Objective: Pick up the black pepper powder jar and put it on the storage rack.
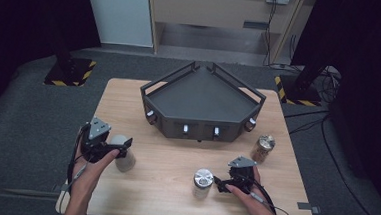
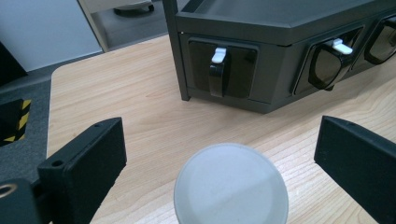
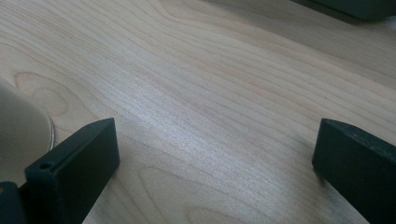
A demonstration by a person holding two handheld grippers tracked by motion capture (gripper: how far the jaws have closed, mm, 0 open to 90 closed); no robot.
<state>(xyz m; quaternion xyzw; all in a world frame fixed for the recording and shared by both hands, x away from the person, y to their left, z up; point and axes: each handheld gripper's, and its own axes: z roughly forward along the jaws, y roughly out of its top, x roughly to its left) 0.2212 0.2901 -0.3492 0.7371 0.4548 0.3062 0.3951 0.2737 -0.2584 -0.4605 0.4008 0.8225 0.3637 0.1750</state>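
White-lidded jar [image 2: 231, 184] at the table's [image 1: 174, 171] 8 o'clock, between the left gripper's [image 1: 112, 150] wide-apart jaws, untouched, right gripper [image 1: 222, 184] at 5 o'clock, jaws apart, empty, beside a silver-lidded jar [image 1: 203, 182], three jars counted, third [image 1: 263, 148] at 3 o'clock, one dark tray [image 1: 202, 95] at 12 o'clock.

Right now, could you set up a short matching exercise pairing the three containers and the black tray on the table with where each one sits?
Things:
1. white-lidded jar
2. silver-lidded jar
3. gold-topped jar
4. black tray

Places:
A. far middle of the table
B. between the open jaws of the left claw
C. right side, off the tray's front right corner
D. near edge, just beside the right claw

Pairs: 1-B, 2-D, 3-C, 4-A
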